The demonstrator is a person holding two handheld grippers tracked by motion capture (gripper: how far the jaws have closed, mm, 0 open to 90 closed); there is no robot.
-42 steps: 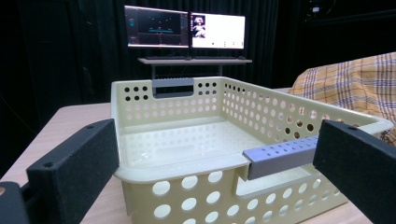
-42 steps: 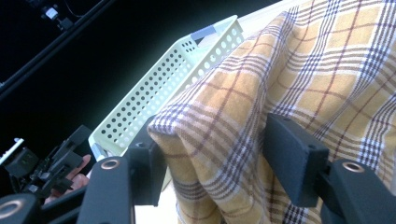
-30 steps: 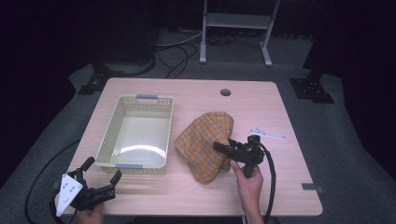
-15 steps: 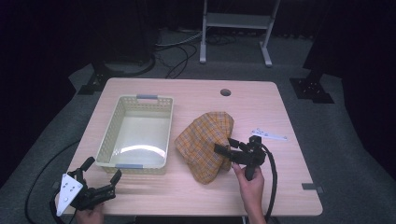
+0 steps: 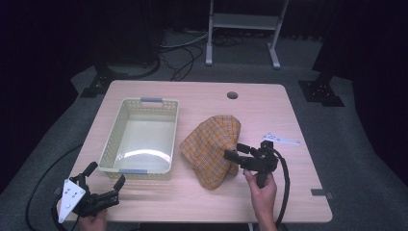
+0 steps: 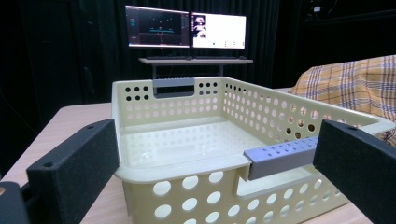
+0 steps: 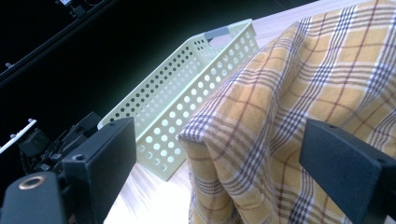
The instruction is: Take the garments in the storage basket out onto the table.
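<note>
A yellow plaid cloth [image 5: 211, 144] lies bunched on the wooden table, right of a pale perforated basket [image 5: 109, 144] that has nothing in it. My right gripper [image 5: 234, 151] points left at the cloth's right edge. Its jaws have just been opening and now stand open. In the right gripper view a hanging fold of the cloth [image 7: 261, 140] sits between the pads of the right gripper [image 7: 224, 170] without being pressed. My left gripper [image 5: 105, 174] is open at the table's near left corner. It faces the basket's [image 6: 187, 168] near end, whose grey handle [image 6: 280, 156] shows between the jaws.
A white strip [image 5: 280, 140] lies on the table right of the cloth, and a round hole [image 5: 232, 95] sits near the far edge. Cables trail from both grippers. A metal stand [image 5: 243, 24] is on the floor beyond the table. Two monitors [image 6: 187, 30] glow far behind the basket.
The right gripper's jaws have spread a little wider at the cloth's edge. The hand itself has barely shifted, and the left gripper has stayed put.
</note>
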